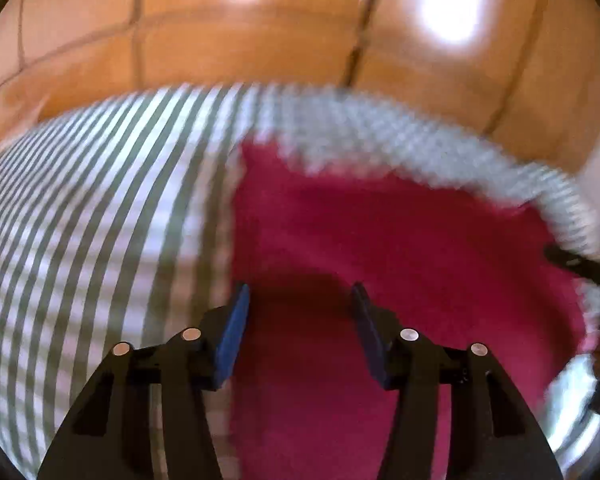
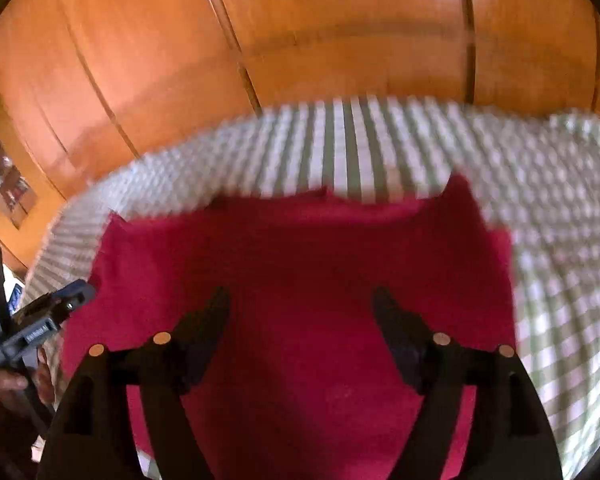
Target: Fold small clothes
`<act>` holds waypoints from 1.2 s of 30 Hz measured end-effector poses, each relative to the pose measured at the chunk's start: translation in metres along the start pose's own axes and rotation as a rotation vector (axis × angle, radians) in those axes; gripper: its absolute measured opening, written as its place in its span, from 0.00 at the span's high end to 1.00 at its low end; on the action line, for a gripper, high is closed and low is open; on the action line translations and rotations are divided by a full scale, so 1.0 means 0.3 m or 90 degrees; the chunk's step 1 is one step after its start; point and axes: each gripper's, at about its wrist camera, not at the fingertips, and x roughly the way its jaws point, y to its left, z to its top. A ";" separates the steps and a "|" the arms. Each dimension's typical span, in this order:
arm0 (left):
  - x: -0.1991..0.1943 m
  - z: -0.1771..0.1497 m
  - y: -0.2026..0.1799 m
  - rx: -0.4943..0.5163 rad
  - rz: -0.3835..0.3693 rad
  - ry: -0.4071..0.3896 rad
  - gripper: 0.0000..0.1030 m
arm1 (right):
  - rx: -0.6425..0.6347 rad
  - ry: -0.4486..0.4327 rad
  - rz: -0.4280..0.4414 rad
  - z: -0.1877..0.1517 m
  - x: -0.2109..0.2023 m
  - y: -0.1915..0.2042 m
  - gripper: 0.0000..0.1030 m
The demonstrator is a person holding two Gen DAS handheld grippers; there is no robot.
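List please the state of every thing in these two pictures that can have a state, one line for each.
left gripper: open, nothing between its fingers.
right gripper: open wide, nothing between its fingers.
red garment: lying spread on the striped cloth, not held.
striped cloth: spread out under the red garment.
wooden cabinet doors: closed.

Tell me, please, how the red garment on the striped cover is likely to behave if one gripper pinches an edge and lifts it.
The red garment lies flat and thin on the striped cover, so it would probably droop limply. Its matte, cloth-like surface suggests little slipping. It looks light, so a push would likely bunch it rather than slide it whole.
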 end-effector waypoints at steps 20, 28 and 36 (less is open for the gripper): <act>-0.172 -0.220 -0.046 0.023 0.015 -0.005 0.43 | 0.100 -0.047 -0.042 -0.338 -0.258 -0.132 0.38; -0.315 -0.210 -0.109 0.041 0.029 -0.074 0.29 | 0.004 -0.083 0.038 -0.336 -0.305 0.104 0.31; -0.362 -0.202 -0.131 0.062 0.040 -0.101 0.27 | -0.033 -0.009 0.080 -0.401 -0.142 0.265 0.29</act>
